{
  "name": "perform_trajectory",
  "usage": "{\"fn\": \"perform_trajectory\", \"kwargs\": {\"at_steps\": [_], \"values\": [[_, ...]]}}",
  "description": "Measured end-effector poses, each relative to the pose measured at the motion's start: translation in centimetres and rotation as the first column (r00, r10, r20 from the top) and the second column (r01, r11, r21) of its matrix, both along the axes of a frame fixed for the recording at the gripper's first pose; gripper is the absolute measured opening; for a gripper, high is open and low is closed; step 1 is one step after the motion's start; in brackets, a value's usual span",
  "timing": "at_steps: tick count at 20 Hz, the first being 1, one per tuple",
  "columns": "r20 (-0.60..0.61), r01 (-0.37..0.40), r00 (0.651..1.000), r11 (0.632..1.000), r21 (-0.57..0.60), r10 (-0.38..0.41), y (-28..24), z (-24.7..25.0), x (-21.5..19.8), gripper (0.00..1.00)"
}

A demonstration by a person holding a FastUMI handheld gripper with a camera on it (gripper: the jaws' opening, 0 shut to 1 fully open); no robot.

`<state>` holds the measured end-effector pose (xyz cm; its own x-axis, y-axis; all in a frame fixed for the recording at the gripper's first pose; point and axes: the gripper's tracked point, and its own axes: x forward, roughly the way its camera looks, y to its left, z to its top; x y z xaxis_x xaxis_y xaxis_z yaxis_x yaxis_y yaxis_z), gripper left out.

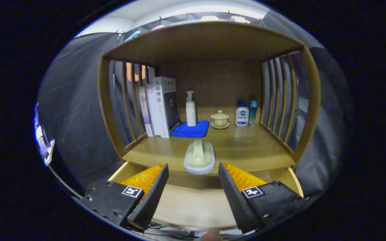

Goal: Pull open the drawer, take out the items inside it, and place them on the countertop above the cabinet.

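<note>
Scrub brush up on the countertop, gripper spread wide over the open drawer.

The gripper (193,187) has its fingers far apart and holds nothing, hanging above the pulled-out drawer (196,204), which looks bare as far as I can make out. The pale brush (199,157) sits at the front edge of the countertop (246,147), just beyond the fingers. Farther back: books (161,107), a pump bottle (190,110) on a blue cloth (190,130), a lidded cup (219,119) and two small bottles (245,113).
</note>
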<state>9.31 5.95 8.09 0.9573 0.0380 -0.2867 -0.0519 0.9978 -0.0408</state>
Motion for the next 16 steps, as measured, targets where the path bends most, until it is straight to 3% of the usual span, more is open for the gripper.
{"fn": "perform_trajectory", "kwargs": {"at_steps": [4,8,12,16], "values": [[0.095,0.014,0.995,1.0,-0.004,-0.013,-0.1,-2.0,-6.8,0.94],[0.18,0.081,0.98,0.996,0.031,-0.085,-1.1,-4.9,-11.1,0.94],[0.197,0.134,0.972,0.991,-0.006,-0.13,-2.1,-8.5,-11.5,0.97],[0.176,0.13,0.977,0.991,-0.042,-0.121,-1.8,-11.2,-10.9,0.98]]}}
